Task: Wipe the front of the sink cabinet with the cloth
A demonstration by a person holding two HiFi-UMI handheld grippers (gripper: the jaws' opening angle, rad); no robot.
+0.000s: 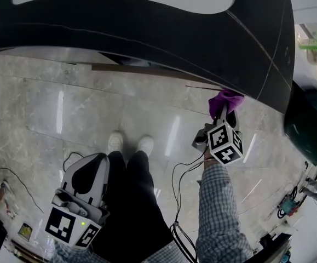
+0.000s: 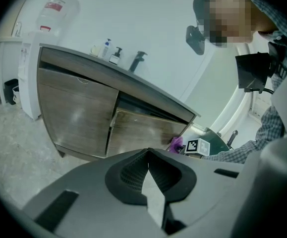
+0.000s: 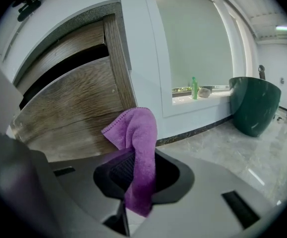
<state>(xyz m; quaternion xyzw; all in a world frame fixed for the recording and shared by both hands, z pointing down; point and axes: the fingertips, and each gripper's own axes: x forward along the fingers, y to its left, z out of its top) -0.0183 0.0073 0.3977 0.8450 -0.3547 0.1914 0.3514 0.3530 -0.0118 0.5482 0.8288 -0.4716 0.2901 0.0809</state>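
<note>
Purple cloth (image 3: 136, 148), clamped between the right gripper's (image 3: 133, 175) jaws, hung near the sink cabinet front (image 3: 69, 108) at its ten o'clock, seemingly poised for wiping, while the left gripper (image 1: 87, 182), jaws together on nothing, sat spare at the head view's seven o'clock.

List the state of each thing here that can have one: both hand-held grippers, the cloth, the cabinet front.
Left hand-held gripper: shut, nothing between its jaws, held low, apart from the cabinet.
Right hand-held gripper: shut on the purple cloth.
Purple cloth: pinched, draped over the jaws, close to the cabinet; contact unclear.
Sink cabinet: left panel closed; right panel seems slightly ajar, dark gap above.
</note>
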